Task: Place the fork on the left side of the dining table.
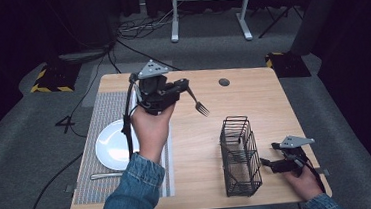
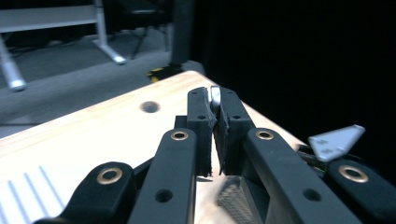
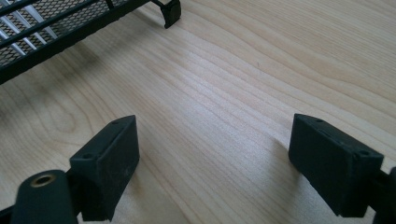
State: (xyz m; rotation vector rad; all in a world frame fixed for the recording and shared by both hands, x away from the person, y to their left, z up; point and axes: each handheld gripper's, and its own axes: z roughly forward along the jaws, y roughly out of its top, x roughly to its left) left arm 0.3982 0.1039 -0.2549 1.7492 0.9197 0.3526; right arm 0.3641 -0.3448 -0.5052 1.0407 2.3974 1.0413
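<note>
While the left gripper (image 1: 186,86) clamps a fork (image 1: 199,103), tines hang above the table (image 1: 253,94).
Handle sits pinched between its fingertips (image 2: 201,114); the right gripper (image 3: 215,154) rests spread apart beside the wire basket (image 1: 240,155).

A silver fork (image 1: 199,105) hangs tines-down in the raised left tool (image 1: 184,86), beyond the black wire caddy (image 1: 239,155)
</note>
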